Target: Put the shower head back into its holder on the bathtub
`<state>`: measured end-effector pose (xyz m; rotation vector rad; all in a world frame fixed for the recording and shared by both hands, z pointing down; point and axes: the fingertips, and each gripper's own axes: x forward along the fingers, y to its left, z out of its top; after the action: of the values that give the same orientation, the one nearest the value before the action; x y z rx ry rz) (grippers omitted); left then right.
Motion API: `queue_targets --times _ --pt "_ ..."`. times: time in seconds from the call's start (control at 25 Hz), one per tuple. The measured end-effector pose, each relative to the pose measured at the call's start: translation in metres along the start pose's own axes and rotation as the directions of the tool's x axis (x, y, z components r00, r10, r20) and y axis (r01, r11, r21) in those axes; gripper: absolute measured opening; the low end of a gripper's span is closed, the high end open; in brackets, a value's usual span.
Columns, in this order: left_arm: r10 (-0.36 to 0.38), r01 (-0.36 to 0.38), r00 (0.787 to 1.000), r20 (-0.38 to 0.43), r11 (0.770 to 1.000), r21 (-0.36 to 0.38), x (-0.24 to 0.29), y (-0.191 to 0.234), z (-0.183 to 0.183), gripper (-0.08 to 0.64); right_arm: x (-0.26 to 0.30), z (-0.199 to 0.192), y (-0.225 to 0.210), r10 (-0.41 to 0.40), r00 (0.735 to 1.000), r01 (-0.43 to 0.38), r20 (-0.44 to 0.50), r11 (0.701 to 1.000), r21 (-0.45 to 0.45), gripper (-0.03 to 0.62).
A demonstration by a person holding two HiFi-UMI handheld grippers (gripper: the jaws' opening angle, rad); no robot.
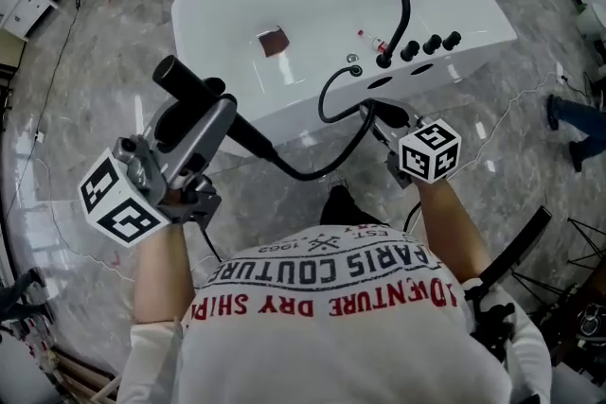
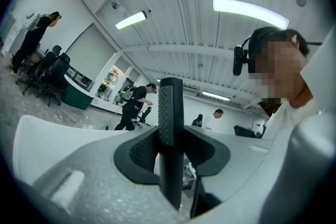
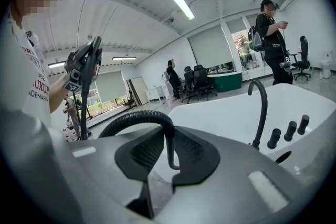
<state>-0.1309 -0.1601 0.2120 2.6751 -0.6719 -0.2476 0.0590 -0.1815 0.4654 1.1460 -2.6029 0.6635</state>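
Observation:
The black shower head (image 1: 180, 79) is clamped by its handle (image 2: 170, 107) in my left gripper (image 1: 216, 114), held in front of the white bathtub (image 1: 227, 5), below its near rim. Its black hose (image 1: 327, 166) sags from the handle and loops up to a chrome fitting (image 1: 354, 67) on the tub deck. My right gripper (image 1: 385, 121) is shut on the hose (image 3: 134, 119) just below the deck; the hose arches up out of its jaws. The black spout (image 1: 400, 5) and three knobs (image 1: 432, 43) stand on the deck to the right of the fitting.
A brown square piece (image 1: 274, 41) and a small bottle (image 1: 371, 40) lie inside the tub. Cables (image 1: 57, 61) trail over the marble floor at the left. Other people (image 3: 273, 44) and office chairs (image 3: 199, 81) stand beyond the tub.

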Motion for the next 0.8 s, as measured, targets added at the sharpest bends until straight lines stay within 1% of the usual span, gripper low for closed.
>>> queue_targets --times 0.08,0.16,0.32,0.48,0.56,0.68,0.8 --pt "0.033 -0.03 0.998 -0.055 0.999 0.044 0.012 0.009 -0.022 0.137 -0.005 -0.001 -0.012 -0.018 1.0 0.018 -0.008 1.0 -0.013 0.058" --pt "0.052 -0.046 0.994 -0.093 0.997 0.061 0.025 0.017 -0.042 0.135 -0.009 -0.002 -0.026 -0.033 0.999 0.033 -0.019 0.999 -0.024 0.058" --pt "0.069 -0.065 0.989 -0.128 0.997 0.04 0.045 0.032 -0.071 0.135 -0.015 0.0 -0.049 -0.06 0.998 0.06 -0.016 0.998 -0.022 0.058" --pt "0.115 -0.105 0.98 -0.161 0.992 0.068 0.056 0.049 -0.093 0.135 -0.021 0.006 -0.07 -0.094 0.996 0.094 0.001 0.995 -0.016 0.058" --pt "0.13 -0.12 0.976 -0.175 0.99 0.068 0.06 0.057 -0.104 0.135 -0.022 0.01 -0.078 -0.107 0.994 0.107 0.01 0.994 -0.017 0.058" --pt "0.137 -0.13 0.972 -0.192 0.99 0.049 0.066 0.066 -0.118 0.135 -0.023 0.017 -0.088 -0.125 0.992 0.126 0.026 0.992 -0.025 0.058" --pt "0.13 -0.125 0.972 -0.197 0.991 0.039 0.073 0.069 -0.128 0.133 -0.03 0.024 -0.096 -0.141 0.989 0.143 0.053 0.989 -0.034 0.057"
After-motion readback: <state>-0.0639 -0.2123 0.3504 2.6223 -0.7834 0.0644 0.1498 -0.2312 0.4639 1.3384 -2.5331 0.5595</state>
